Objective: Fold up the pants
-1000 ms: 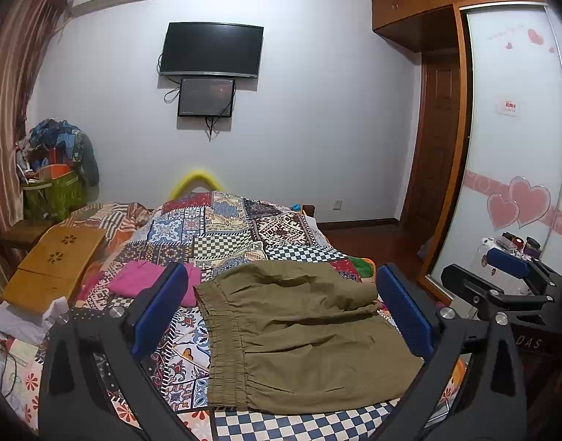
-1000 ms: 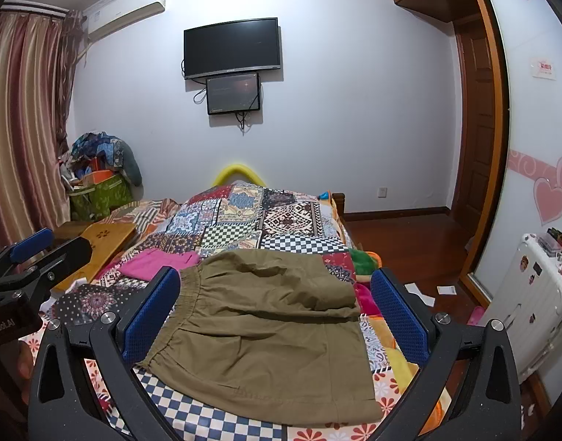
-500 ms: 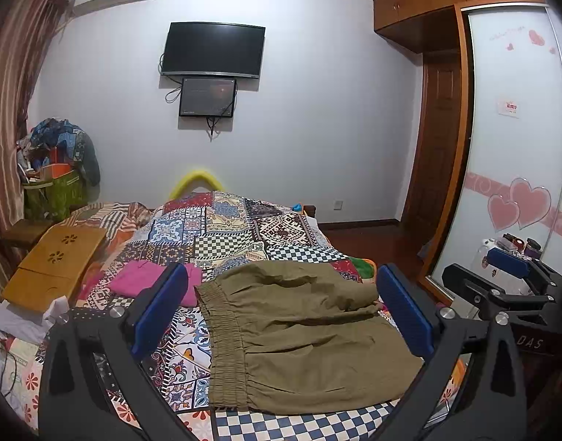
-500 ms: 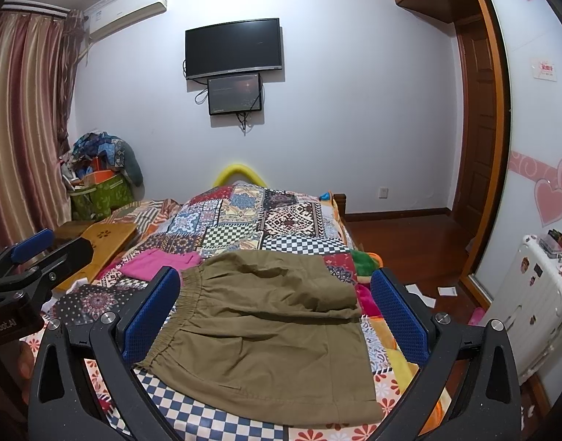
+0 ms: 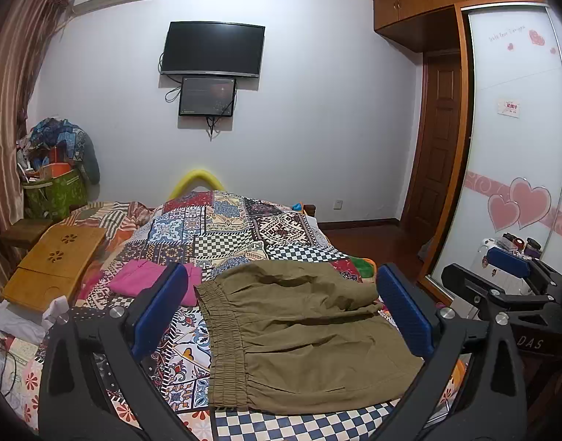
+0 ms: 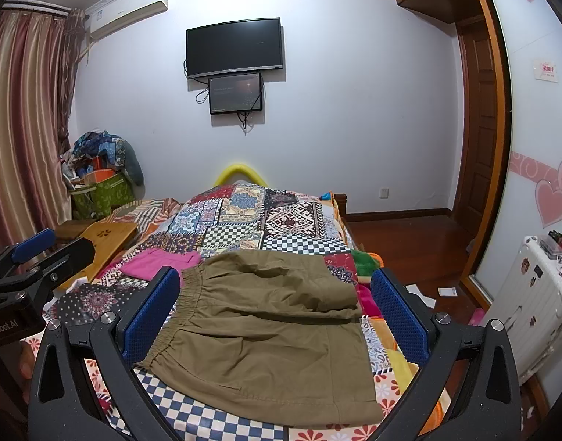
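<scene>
Olive-green pants lie folded flat on the patchwork bedspread, the elastic waistband toward the left. The same pants fill the near part of the right wrist view. My left gripper hovers above them, open, with nothing between its blue pads. My right gripper is also open and empty above the pants. Each gripper shows at the edge of the other's view: the right gripper at the far right, the left gripper at the far left.
A folded pink garment lies left of the pants. A wooden lap tray sits on the bed's left side, with a green basket of clutter behind. On the right are a wooden floor, a white suitcase and a sliding wardrobe door.
</scene>
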A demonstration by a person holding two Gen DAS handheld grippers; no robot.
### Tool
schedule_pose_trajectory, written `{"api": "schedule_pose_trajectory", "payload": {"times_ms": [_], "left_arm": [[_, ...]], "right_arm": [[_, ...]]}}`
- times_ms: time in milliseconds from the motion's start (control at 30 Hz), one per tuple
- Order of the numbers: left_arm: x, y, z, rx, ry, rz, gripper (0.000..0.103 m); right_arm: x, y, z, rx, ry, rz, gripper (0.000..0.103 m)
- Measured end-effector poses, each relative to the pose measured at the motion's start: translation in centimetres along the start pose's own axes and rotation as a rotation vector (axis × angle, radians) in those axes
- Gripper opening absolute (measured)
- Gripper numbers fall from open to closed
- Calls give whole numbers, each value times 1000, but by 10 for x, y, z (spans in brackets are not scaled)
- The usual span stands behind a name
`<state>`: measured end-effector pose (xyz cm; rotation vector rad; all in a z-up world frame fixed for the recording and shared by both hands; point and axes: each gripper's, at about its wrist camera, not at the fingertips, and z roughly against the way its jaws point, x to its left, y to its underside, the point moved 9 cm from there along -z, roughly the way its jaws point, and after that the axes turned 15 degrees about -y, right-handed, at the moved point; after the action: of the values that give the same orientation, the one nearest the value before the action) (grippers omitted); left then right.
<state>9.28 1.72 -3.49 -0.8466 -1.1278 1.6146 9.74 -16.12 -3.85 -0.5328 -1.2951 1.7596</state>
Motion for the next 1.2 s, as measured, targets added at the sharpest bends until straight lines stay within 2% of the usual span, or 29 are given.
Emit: {"api": "schedule_pose_trajectory", "payload": {"times_ms": [300, 467, 600, 933, 1200], "left_arm": [[0, 3, -7, 16, 6, -10, 103], [6, 10, -26, 45, -11, -19, 103], [15, 21, -53, 96, -25, -31, 103], [44, 56, -151, 243, -92, -71, 103], [59, 77, -231, 343, -122, -76, 99]], "right_arm": [[-5, 3, -5, 10, 10, 7, 103], [-19, 13, -12, 40, 56, 18, 103], [-45, 26, -23, 88, 115, 13, 103], [-99, 59, -63, 242, 187, 4, 103], [-144, 70, -107, 326, 177, -53, 103]]}}
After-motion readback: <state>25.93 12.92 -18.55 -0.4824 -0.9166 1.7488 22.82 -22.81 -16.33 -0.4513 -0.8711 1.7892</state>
